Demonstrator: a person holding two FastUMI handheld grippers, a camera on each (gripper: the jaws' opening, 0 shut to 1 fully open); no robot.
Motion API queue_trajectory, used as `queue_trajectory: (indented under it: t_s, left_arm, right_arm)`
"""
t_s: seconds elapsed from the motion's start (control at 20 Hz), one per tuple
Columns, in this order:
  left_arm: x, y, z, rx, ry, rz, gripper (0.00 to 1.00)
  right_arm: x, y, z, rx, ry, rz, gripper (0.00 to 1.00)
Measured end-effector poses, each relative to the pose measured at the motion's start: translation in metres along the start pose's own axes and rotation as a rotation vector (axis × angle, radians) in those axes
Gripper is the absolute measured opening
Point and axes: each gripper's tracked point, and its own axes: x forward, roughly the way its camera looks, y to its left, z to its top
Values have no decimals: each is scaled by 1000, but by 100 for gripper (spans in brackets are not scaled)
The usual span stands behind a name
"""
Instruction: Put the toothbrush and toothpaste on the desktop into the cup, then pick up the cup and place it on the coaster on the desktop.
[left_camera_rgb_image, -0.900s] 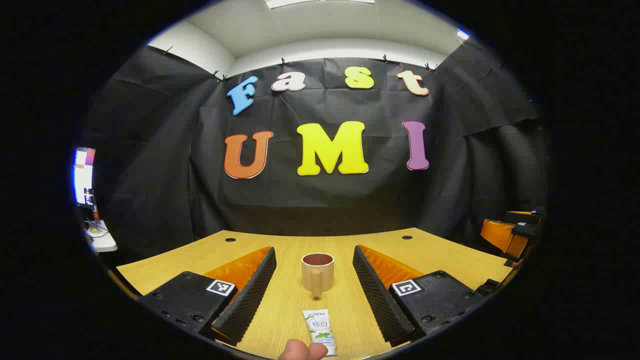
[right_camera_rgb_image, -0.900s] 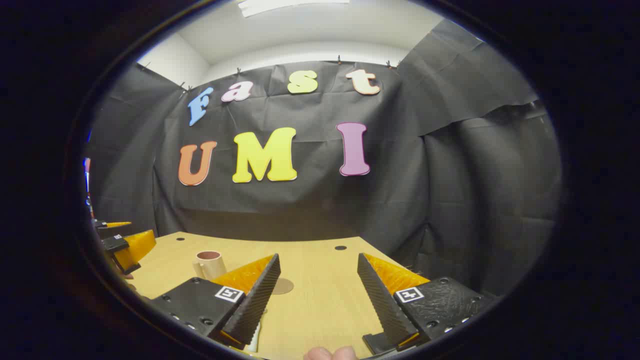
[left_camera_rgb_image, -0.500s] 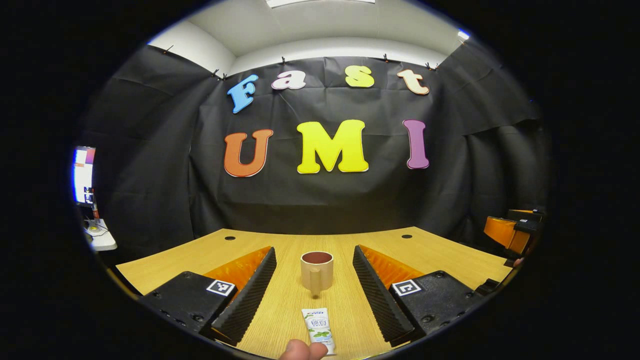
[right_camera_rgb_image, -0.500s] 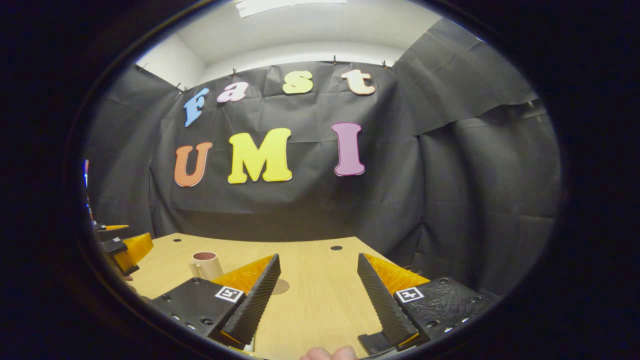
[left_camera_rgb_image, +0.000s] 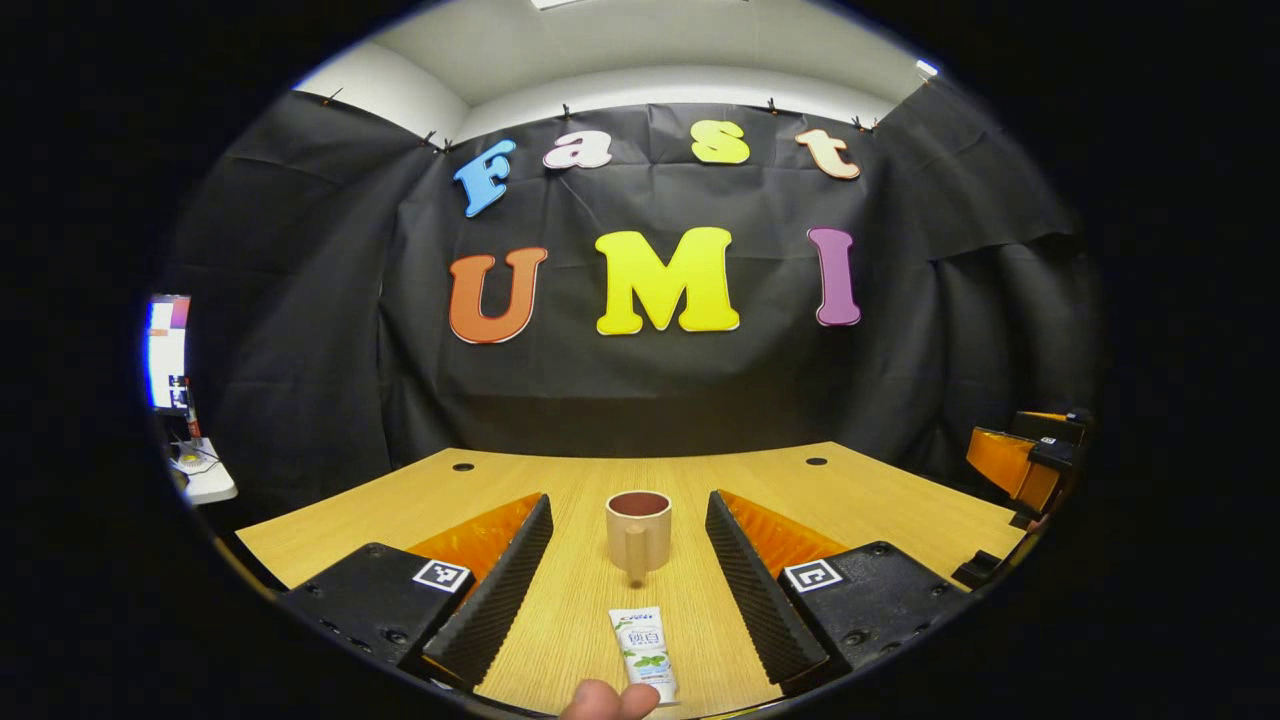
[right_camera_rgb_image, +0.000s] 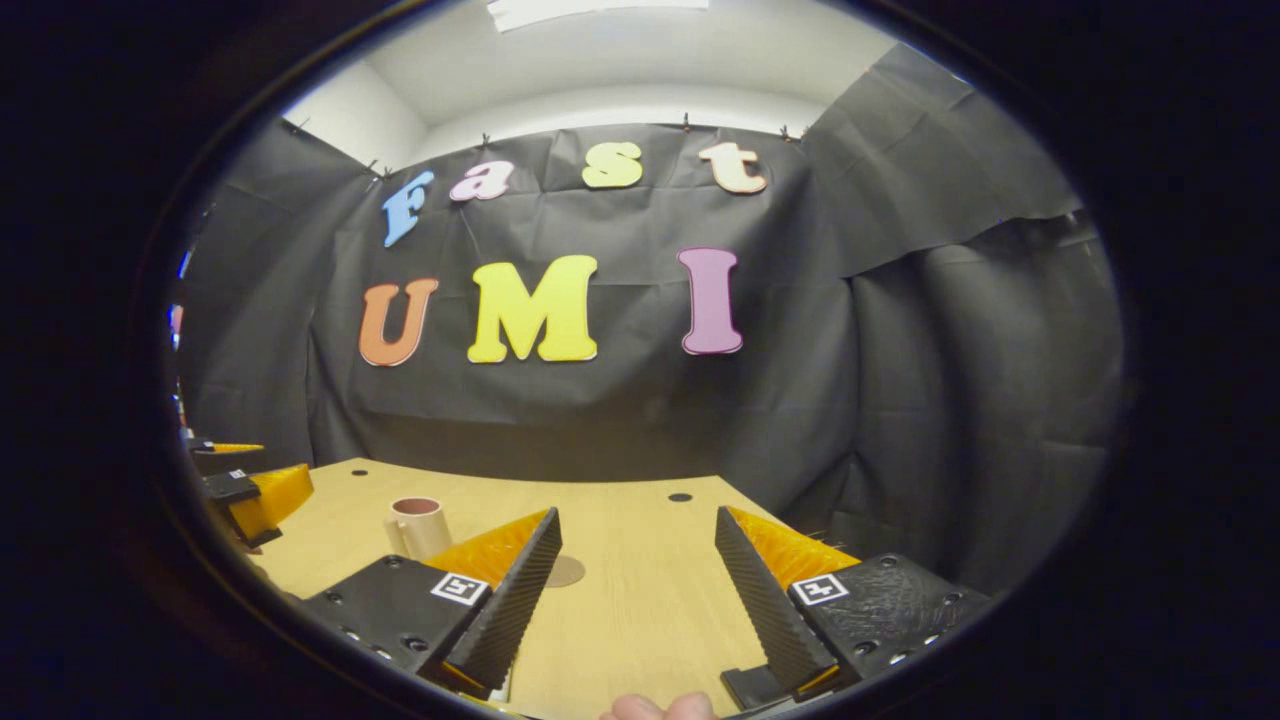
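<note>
While the wooden desktop (left_camera_rgb_image: 880, 495) runs wide and bare to its far edge under the black cloth wall, left gripper (left_camera_rgb_image: 627, 520) hangs low over it, jaws spread wide, beige cup (left_camera_rgb_image: 637, 530) upright between its fingers but untouched, handle facing camera, toothpaste (left_camera_rgb_image: 644, 640) flat just nearer, apart from cup. Right gripper (right_camera_rgb_image: 637, 530) jaws also spread over bare wood, table's right edge close by, coaster (right_camera_rgb_image: 566, 571) partly behind its left finger, cup farther left; toothbrush can't be made out.

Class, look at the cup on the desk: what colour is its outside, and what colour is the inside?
The cup is beige outside and reddish-brown inside, clearest in the left gripper view.
</note>
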Motion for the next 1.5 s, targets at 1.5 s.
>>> queue_trajectory:
  t_s: [1.5]
  left_arm:
    - [-16,-7,-177,-58,692,24,70]
  right_arm:
    - [5,12,-89,20,203,66,94]
